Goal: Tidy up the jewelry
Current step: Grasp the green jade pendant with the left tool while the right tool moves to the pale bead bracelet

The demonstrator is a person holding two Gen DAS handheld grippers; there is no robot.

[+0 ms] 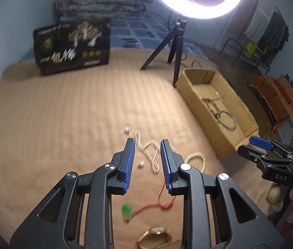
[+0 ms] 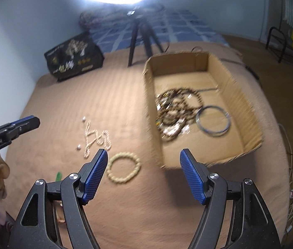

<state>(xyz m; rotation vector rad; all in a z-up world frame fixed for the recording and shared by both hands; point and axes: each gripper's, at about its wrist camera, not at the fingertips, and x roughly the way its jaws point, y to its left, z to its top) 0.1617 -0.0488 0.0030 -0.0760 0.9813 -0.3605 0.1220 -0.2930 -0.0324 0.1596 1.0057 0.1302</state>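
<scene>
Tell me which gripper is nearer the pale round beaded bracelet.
Right. The right gripper hovers beside the pale round beaded bracelet; the left gripper sits over the pearl strand beyond it.

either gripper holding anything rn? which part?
Nothing held. Left gripper and right gripper both have open, empty jaws above the blanket.

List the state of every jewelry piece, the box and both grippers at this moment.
Left gripper: open, empty, above the pearl necklace.
Right gripper: open wide, empty.
Cardboard box: open-topped, holding jewelry.
Dark bead strands: piled inside the box.
Metal ring: lying flat in the box.
Pearl necklace: loose on the blanket.
Cream bead bracelet: flat on the blanket, outside the box.
Green pendant: on the blanket, red cord attached.
</scene>
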